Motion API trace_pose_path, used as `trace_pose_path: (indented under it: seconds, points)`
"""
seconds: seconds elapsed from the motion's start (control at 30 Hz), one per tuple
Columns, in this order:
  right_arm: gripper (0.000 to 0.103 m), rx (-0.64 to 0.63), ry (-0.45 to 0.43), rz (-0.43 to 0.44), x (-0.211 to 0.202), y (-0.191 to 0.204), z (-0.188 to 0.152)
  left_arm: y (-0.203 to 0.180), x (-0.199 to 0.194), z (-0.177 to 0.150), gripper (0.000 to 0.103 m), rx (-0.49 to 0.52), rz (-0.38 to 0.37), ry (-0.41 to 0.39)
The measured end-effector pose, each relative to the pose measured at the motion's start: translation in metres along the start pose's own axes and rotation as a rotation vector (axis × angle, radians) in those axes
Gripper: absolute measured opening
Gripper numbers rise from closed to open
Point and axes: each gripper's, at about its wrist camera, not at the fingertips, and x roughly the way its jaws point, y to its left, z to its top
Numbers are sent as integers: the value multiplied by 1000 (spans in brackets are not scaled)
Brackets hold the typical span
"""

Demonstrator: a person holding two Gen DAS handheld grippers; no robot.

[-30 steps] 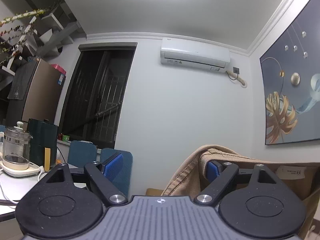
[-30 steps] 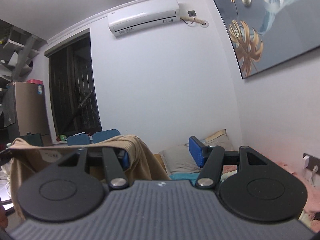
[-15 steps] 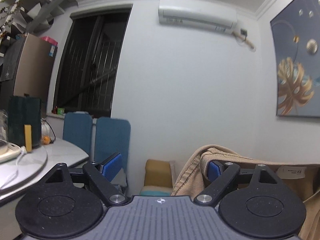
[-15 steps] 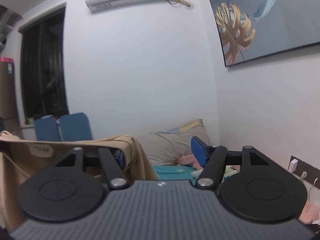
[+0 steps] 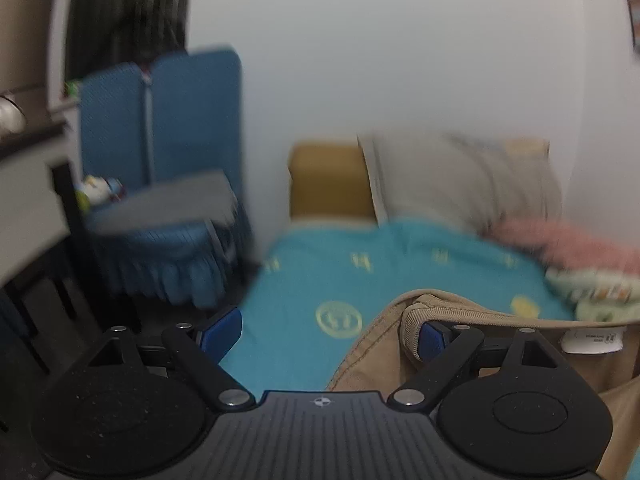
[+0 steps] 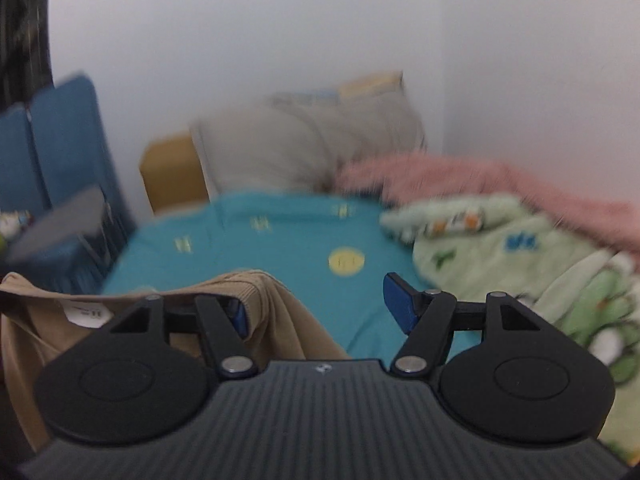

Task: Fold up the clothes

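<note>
Both apart: left tongs [image 5: 325,334], right tongs [image 6: 316,306]; tan garment [image 5: 384,356] draped on fingers above teal bedsheet [image 5: 340,272].

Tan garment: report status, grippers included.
Left gripper and right gripper open, one finger each hooked in tan garment edge. Slung between them over teal sheet. Green blanket at right.

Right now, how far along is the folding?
Nothing looks folded yet. In hand: the garment hangs between the grippers, draped over one finger of the left gripper and one of the right gripper, jaws open. Left to do: lay it on the bed and fold.
</note>
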Motion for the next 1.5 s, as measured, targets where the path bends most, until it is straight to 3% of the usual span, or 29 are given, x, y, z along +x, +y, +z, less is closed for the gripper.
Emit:
trace_pose_path:
  seconds: [0.1,0.2,0.27,0.33,0.4,0.47,0.57,0.63,0.73,0.87,0.97,1.23,1.37,1.5]
  points:
    - [67,-31,141,14,82,-6,-30,-13,89,-32,89,84,-16,130]
    - [67,-136,328,-16,137,2,-52,-31,144,-48,89,226,-35,248]
    - [67,-263,443,-6,164,9,-52,-42,171,-52,89,331,-61,343]
    - [67,-366,537,62,177,17,-52,-54,184,-52,89,415,-72,419]
    - [67,-404,538,112,175,24,-46,-60,188,-47,89,448,-159,486]
    - [67,-303,513,213,169,21,-35,-60,177,-40,91,436,-211,459]
    - [67,-42,493,332,158,6,-29,-57,152,-30,100,394,-259,364]
    - [67,19,451,330,139,2,-31,-50,128,-30,100,346,-271,283]
    - [67,-2,344,294,92,1,-39,-42,80,-40,100,270,-254,175]
    - [67,18,228,256,-2,-4,-67,-27,9,-71,100,148,-216,95]
    - [67,59,185,266,-70,-15,-91,-11,-47,-102,100,82,-214,70]
    - [67,47,43,257,-234,-22,-142,18,-199,-184,99,60,-177,-30]
    - [67,75,13,279,-283,-27,-160,33,-242,-221,99,23,-183,-14]
    - [67,41,-51,288,-307,-28,-181,45,-259,-244,99,17,-165,-4]
